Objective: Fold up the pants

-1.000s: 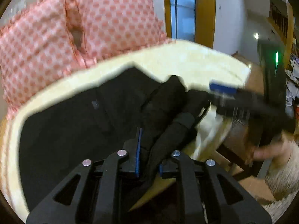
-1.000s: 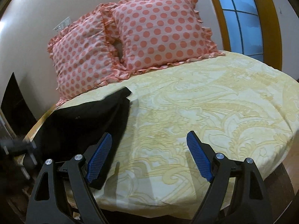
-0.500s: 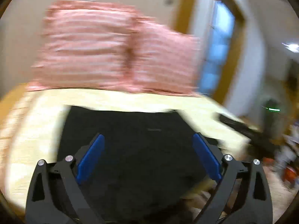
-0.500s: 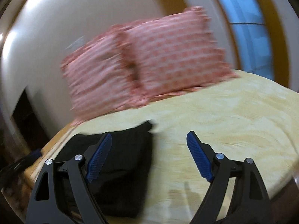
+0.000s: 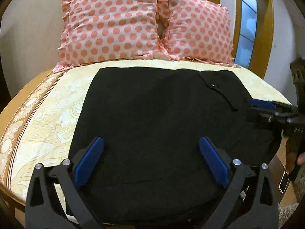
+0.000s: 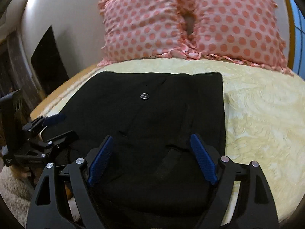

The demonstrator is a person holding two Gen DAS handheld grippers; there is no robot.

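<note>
Black pants (image 5: 152, 114) lie spread flat on a cream patterned bed, waistband toward the pillows; a button (image 6: 144, 96) shows in the right wrist view, where the pants (image 6: 162, 124) fill the middle. My left gripper (image 5: 151, 160) is open and empty, its blue pads hovering over the near part of the fabric. My right gripper (image 6: 152, 156) is open and empty over the pants' near edge. It also shows at the right edge of the left wrist view (image 5: 266, 106). The left gripper shows at the left of the right wrist view (image 6: 47, 126).
Two pink polka-dot pillows (image 5: 137, 22) lean against the wall at the head of the bed (image 5: 43, 110). A window with a wooden frame (image 5: 247, 22) is at the far right. Bare sheet (image 6: 263, 118) lies right of the pants.
My left gripper let go of the bunched pant legs and opened. The pants now lie flat. Both grippers swung to face the pillows over the pants.
</note>
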